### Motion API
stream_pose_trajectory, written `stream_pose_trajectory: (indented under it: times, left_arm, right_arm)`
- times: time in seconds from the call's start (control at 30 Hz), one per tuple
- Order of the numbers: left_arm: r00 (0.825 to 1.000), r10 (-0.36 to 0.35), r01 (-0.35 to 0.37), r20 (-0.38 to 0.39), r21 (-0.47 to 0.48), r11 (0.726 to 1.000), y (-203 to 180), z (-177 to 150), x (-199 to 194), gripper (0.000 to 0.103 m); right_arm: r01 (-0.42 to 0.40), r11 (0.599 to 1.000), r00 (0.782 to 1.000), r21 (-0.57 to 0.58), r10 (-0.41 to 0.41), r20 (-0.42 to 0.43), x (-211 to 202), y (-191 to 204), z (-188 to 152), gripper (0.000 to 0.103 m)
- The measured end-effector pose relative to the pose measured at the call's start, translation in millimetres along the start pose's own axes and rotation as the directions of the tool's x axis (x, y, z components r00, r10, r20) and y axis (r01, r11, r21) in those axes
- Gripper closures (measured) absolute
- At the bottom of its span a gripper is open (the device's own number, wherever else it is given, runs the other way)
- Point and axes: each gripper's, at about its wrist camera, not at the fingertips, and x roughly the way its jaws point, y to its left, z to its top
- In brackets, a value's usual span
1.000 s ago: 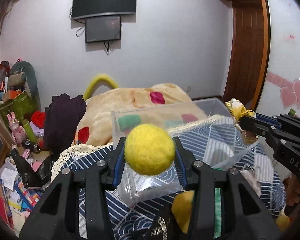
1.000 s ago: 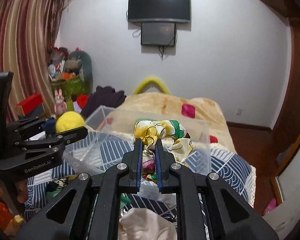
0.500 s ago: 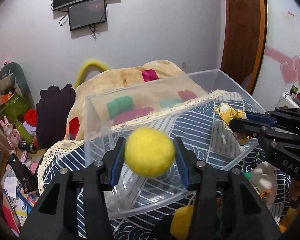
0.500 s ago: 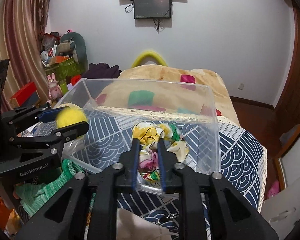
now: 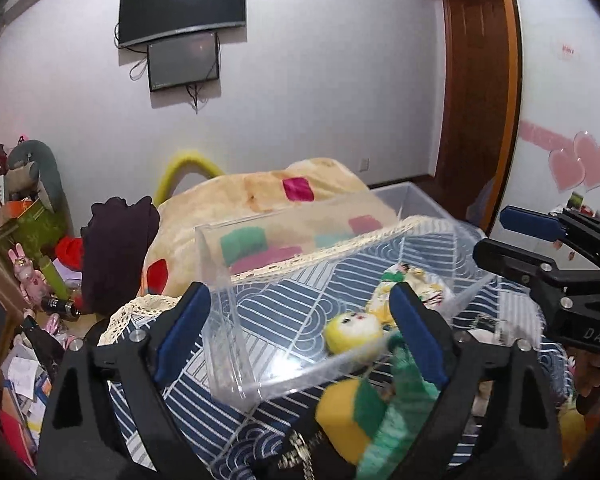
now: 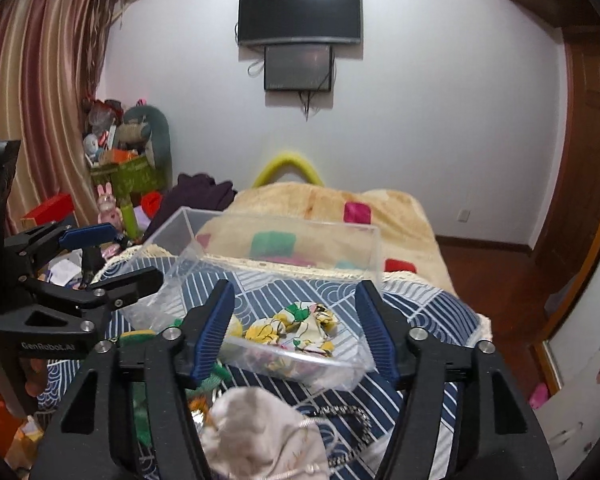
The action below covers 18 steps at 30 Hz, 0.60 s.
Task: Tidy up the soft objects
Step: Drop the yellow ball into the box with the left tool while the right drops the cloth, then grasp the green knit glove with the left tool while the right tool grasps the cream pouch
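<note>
While the left tool (image 5: 300, 332) hangs wide open and empty in its own view, the yellow ball (image 5: 354, 334) lies inside the clear bin (image 5: 236, 360), near the bin's front wall, with the floral cloth (image 5: 416, 280) just behind it toward the bin's far right corner. In front of the bin, a yellow and green soft toy (image 5: 364, 412) sits blurred below the tool; dropping straight onto it could knock the bin's light front wall and slide the bin across the patterned bed cover (image 5: 204, 420).

From the right wrist view, the right tool (image 6: 296, 332) is also spread wide and holds nothing, and the floral cloth (image 6: 296, 326) rests on the floor of the bin (image 6: 188, 224). A cream pouch (image 6: 260, 428) lies just in front of the bin; its drawstring, probably loose, might snag on a finger. The left tool (image 6: 112, 256) hovers beside the bin's left wall, so both reaching in front of the bin could collide.
</note>
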Motion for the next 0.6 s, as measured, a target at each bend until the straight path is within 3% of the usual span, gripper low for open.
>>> stream_pose_trajectory:
  times: [0.3, 0.6]
  left_arm:
    - [0.995, -0.053, 0.057, 0.080, -0.051, 0.997, -7, -24, -48, 0.011]
    - [0.991, -0.120, 0.123, 0.061, -0.042, 0.992, -34, -53, -59, 0.047]
  right_arm:
    - [-0.008, 1.000, 1.000, 0.015, 0.008, 0.001, -23, 0, -28, 0.037]
    - [-0.037, 0.998, 0.995, 0.057, 0.043, -0.092, -8, 2, -64, 0.037]
